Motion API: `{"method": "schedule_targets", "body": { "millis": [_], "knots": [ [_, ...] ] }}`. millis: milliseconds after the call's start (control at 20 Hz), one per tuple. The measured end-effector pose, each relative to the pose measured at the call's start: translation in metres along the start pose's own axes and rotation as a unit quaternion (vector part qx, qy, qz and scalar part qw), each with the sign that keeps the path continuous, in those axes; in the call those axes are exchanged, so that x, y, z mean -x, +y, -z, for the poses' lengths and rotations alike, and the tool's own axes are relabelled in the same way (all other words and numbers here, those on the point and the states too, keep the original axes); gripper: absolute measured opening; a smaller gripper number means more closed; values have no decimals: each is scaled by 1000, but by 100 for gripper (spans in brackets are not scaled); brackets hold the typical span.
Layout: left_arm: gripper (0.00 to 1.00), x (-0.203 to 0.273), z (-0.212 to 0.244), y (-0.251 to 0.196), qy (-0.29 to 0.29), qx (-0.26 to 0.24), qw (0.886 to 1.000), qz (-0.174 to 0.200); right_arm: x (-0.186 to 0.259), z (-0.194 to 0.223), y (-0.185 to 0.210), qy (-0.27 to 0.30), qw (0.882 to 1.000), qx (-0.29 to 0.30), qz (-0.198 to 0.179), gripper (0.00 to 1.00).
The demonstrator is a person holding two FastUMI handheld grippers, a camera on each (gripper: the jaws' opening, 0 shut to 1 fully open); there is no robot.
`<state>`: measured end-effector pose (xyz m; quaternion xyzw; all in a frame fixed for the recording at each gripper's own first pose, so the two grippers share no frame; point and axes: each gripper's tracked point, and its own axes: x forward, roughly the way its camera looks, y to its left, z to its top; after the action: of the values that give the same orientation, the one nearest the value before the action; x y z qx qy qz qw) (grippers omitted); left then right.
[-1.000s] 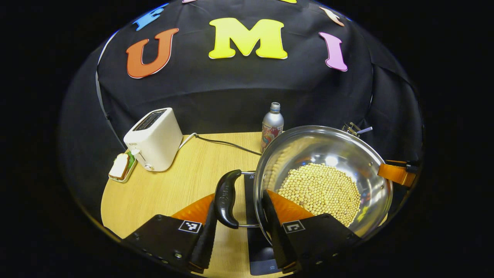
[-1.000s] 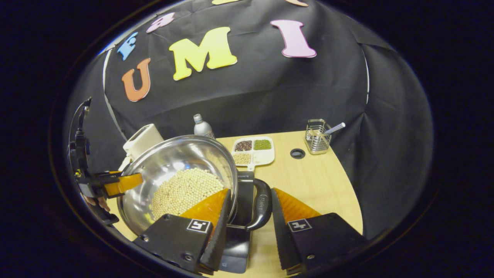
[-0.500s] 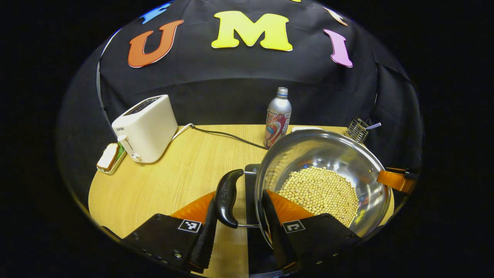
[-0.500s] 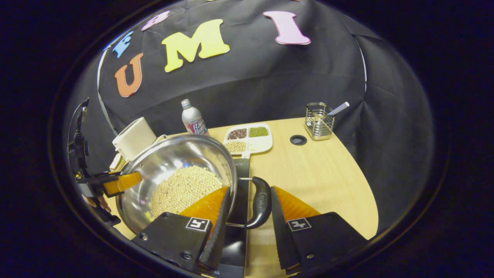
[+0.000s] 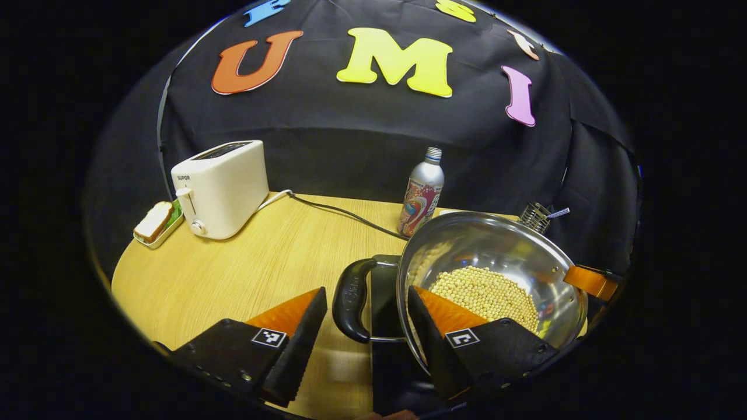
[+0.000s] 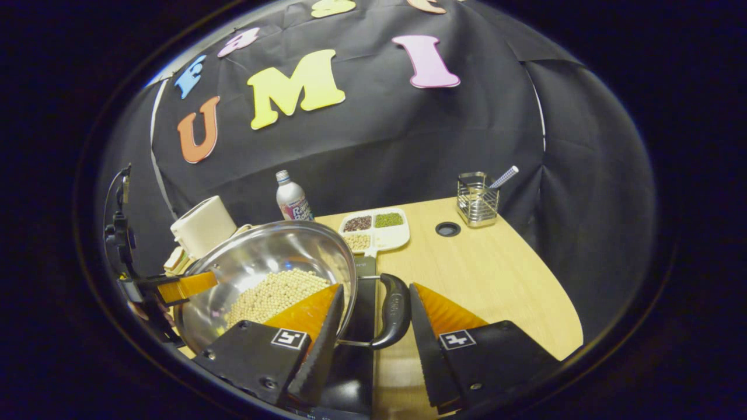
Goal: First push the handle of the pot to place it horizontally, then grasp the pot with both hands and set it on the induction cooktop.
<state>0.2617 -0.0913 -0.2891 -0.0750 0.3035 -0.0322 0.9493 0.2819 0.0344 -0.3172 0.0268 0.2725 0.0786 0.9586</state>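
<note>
We see the steel pot (image 5: 496, 256), holding pale beans, lower right of centre, over the black induction cooktop (image 5: 386, 286).

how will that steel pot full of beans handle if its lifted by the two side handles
The pot probably feels heavy: a bed of beans covers its bottom. Tilted, they would likely slide and shift the weight. Its polished wall looks slippery, so the black handle seems the safer hold.

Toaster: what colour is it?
The toaster is white or cream, with a dark slot opening on top; it shows best in the left gripper view.
</note>
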Motion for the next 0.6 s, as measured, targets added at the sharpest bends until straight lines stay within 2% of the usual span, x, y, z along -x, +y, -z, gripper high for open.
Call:
{"method": "schedule_targets", "body": {
  "millis": [100, 150, 350, 500, 600],
  "knots": [
    [89, 1, -2, 2, -8, -1, 1000, -7, -4, 3, -2, -8, 1000, 20, 15, 72],
    [91, 2, -2, 5, -12, -4, 1000, -11, -3, 2, 1, -14, 999, 34, 16, 81],
    [98, 11, -13, 11, -39, -7, 999, -23, 8, -7, 6, -49, 992, 104, 45, 81],
    [96, 21, -25, 8, -67, 0, 998, -14, 30, -21, 23, -85, 991, 98, 39, 82],
    [95, 34, -36, 12, -90, -18, 995, -27, 59, -30, 36, -111, 990, 82, 31, 82]
  ]
}}
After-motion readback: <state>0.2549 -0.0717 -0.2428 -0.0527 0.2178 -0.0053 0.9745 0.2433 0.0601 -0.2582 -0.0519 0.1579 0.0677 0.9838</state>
